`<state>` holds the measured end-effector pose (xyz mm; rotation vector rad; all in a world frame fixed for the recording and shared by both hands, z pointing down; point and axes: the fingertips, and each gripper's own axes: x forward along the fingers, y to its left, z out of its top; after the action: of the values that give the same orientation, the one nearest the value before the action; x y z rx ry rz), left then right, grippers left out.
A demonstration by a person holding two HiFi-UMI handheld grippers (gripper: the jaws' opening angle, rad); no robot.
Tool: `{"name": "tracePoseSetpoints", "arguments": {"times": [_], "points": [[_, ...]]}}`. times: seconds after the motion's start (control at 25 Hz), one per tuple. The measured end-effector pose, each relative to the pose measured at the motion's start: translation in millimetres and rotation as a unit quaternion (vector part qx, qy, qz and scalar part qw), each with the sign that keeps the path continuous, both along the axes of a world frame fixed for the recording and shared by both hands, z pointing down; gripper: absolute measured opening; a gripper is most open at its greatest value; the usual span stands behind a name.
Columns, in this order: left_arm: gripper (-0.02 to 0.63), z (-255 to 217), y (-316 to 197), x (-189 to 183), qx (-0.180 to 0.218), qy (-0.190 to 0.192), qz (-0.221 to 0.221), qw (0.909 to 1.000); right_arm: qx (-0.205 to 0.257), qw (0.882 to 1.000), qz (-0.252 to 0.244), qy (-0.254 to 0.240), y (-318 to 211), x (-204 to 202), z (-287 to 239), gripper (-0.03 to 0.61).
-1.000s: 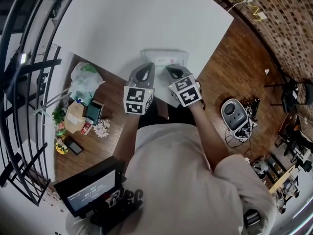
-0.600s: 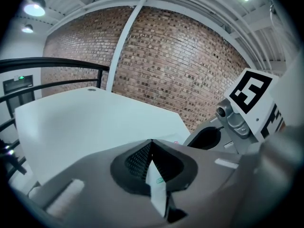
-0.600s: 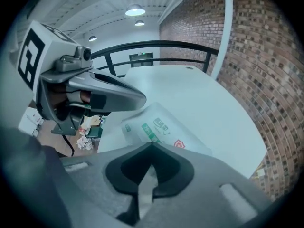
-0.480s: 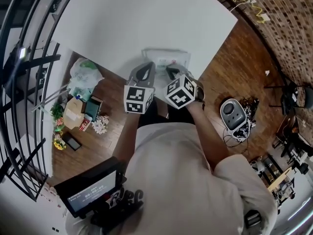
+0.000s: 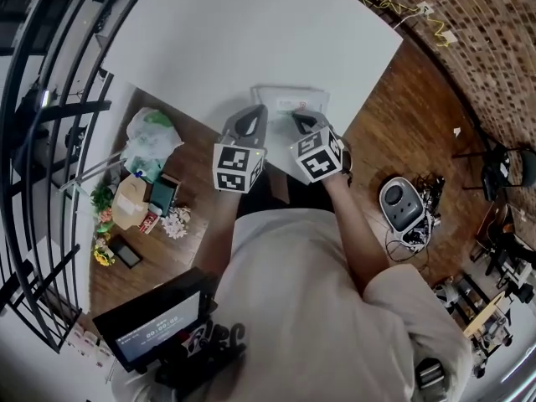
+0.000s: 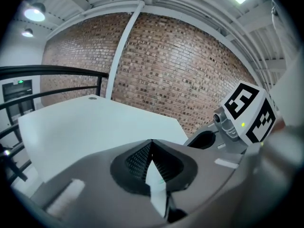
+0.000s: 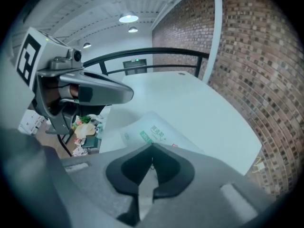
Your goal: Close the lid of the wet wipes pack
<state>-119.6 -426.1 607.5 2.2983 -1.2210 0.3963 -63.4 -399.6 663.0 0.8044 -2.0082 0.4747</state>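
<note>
Both grippers are held side by side over the near edge of the white table (image 5: 251, 32), tips pointing away from the person.

The left gripper (image 6: 152, 144) has its jaws together at the tips, with only a thin wedge-shaped slit behind them. A pale sliver with a green mark shows through that slit. I cannot tell whether it is pinched or merely lies underneath.

The right gripper (image 7: 152, 150) also has its jaws together at the tips, with nothing visibly caught between them.

The wet wipes pack (image 7: 151, 133) lies flat on the table just ahead of and below the right gripper's tips, its green printed label facing up. In the head view it sits just beyond both sets of tips, running from the left gripper's tip across to a little past the right one's. Whether either tip touches it cannot be made out, and its lid is too small to read as open or closed.

Each gripper has a marker cube at its rear, the left cube (image 5: 237, 167) and the right cube (image 5: 318, 155) close together in front of the person's chest.

Beyond the left gripper's tips the table stretches towards a brick wall (image 6: 180, 70). Off to that gripper's left, down on the wooden floor, sit a plastic bag (image 5: 149, 132) and a small bunch of flowers (image 5: 176, 222).
</note>
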Motion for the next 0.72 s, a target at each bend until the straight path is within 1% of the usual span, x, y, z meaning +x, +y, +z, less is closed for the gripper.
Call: {"name": "tracePoseSetpoints", "arguments": {"times": [0.12, 0.24, 0.36, 0.52, 0.64, 0.72], "points": [[0.017, -23, 5, -8, 0.026, 0.012, 0.008, 0.9996, 0.067, 0.996, 0.035, -0.037, -8, -8, -38, -0.009], [0.017, -51, 15, -11, 0.054, 0.028, 0.022, 0.9979, 0.134, 0.986, 0.063, -0.081, -3, -13, -82, -0.009], [0.017, -81, 27, -7, 0.085, 0.039, 0.036, 0.995, 0.2, 0.968, 0.101, -0.116, 10, -4, -123, -0.009], [0.017, -129, 38, 2, 0.133, 0.054, 0.04, 0.9888, 0.279, 0.938, 0.154, -0.14, 25, 24, -173, -0.009], [0.017, -157, 54, 13, 0.163, 0.056, 0.043, 0.9841, 0.324, 0.92, 0.165, -0.146, 39, 44, -201, -0.009], [0.017, -170, 66, 20, 0.183, 0.05, 0.04, 0.9811, 0.345, 0.909, 0.169, -0.162, 45, 53, -215, -0.009]]}}
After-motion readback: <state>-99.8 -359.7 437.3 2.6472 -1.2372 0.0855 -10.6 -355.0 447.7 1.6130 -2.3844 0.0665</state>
